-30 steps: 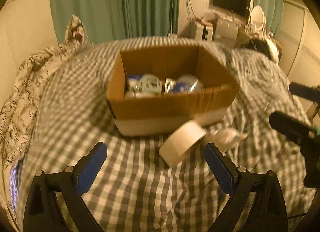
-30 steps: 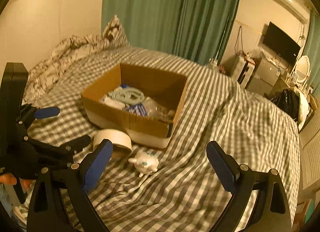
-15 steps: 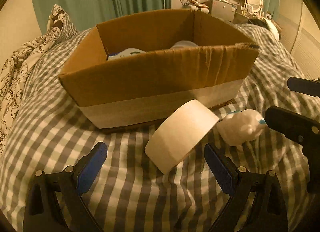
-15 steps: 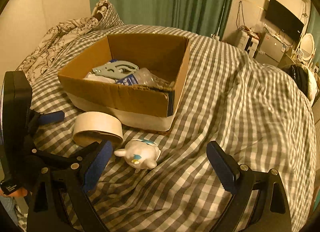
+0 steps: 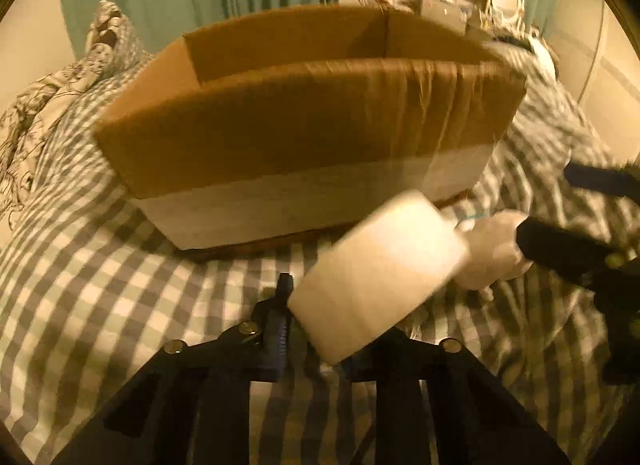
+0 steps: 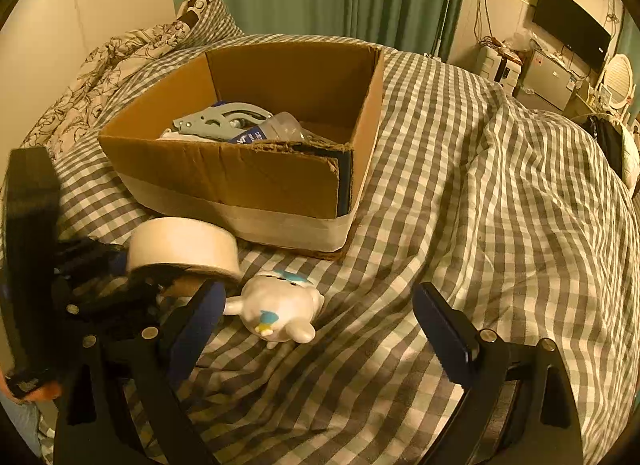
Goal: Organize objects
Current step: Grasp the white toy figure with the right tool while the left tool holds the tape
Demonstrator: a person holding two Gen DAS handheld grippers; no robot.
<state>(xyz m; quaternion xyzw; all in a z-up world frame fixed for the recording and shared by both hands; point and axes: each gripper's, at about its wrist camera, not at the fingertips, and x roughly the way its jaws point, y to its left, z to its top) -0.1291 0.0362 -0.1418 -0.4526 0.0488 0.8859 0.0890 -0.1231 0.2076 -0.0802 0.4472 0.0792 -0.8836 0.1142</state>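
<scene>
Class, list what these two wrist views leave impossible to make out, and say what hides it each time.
- Box contents, left wrist view: hidden behind the cardboard box's near wall.
- Label on the bottle, right wrist view: too small.
- Left gripper right fingertip: covered by the tape roll, which is motion-blurred.
- Toy figure, left wrist view: partly behind the roll and the right gripper finger.

Left gripper [image 5: 320, 329]: black frame, blue finger pads, brass-coloured screws. Right gripper [image 6: 316, 329] same build, silver screws. Bit of skin at lower left.
</scene>
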